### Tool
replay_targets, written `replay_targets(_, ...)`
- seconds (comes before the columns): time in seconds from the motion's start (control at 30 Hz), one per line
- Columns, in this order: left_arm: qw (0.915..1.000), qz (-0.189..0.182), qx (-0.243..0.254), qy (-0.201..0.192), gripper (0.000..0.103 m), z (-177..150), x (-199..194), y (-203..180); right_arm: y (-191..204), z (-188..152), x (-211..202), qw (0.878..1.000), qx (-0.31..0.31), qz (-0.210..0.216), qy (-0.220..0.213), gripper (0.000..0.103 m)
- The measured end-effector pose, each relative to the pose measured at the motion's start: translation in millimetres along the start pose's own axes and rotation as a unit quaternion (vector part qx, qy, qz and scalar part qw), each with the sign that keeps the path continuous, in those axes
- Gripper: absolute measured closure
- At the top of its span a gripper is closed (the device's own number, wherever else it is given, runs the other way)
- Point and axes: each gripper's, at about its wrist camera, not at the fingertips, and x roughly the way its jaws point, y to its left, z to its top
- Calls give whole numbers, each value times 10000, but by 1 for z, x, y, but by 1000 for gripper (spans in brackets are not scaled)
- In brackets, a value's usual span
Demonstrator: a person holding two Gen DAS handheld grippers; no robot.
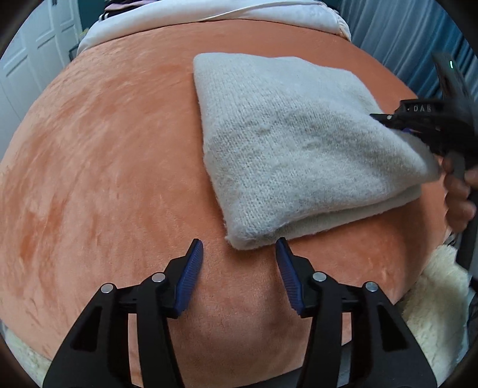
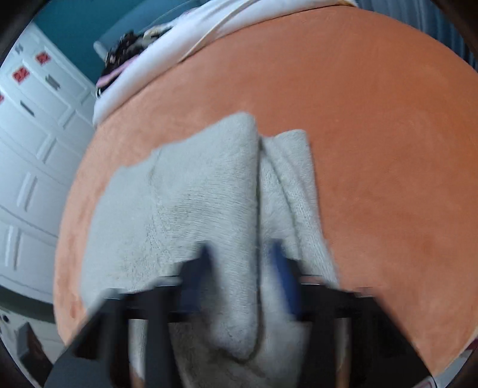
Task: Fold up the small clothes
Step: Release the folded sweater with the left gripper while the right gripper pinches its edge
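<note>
Lying on the orange blanket [image 1: 104, 167], the grey knitted garment [image 1: 286, 149] is folded into a thick rectangular pad with several layers stacked at its edges. We read its long axis in the left wrist view as running from the near corner, just ahead of our left gripper [image 1: 239, 253], up toward the far end of the bed, tilted slightly left. Our left gripper stands open above bare blanket, its blue pads [image 1: 189, 277] apart and nothing between them; the near corner of the garment sits just beyond the right pad. Our right gripper [image 2: 239, 271] is clamped on the garment's right-hand edge, with cloth bunched between its fingers. That edge is lifted off the blanket, while the left side lies flat. A white sheet [image 1: 209, 12] borders the blanket at the far end
</note>
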Motion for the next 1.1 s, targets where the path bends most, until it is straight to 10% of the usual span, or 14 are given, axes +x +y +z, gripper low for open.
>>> replay_targets(0.13, 9992, -137, -304, 212, 76, 2, 9, 11, -15, 13, -53, 9945, 134, 339, -984, 96)
replay_targets(0.23, 9972, -145, -668, 291, 93, 4, 16, 24, -54, 6, 5, 9985, 385, -377, -20, 96)
replay_targets(0.47, 9974, -455, -550, -140, 92, 8, -29, 15, -43, -8, -57, 9977, 354, 83, -575, 86)
replay_targets(0.57, 9932, -892, -609, -433, 62, 11, -56, 7, -42, -40, -95, 9956, 405, 117, -843, 74)
replay_targets(0.67, 9907, -968, -545, -784, 57, 27, -67, -10, -29, -54, -87, 9958, 448, 252, -755, 74)
replay_targets(0.8, 9960, -627, -468, -440, 57, 45, -28, -27, -34, -72, -30, 9980, -38, -615, -102, 87)
replay_targets(1.0, 9987, -144, -462, -127, 58, 41, -5, -30, -23, -66, -79, 9971, 223, -338, -646, 86)
replay_targets(1.1, 9994, -11, -340, -110, 57, 38, -1, -34, -30, -77, -50, 9984, 20, -549, -116, 86)
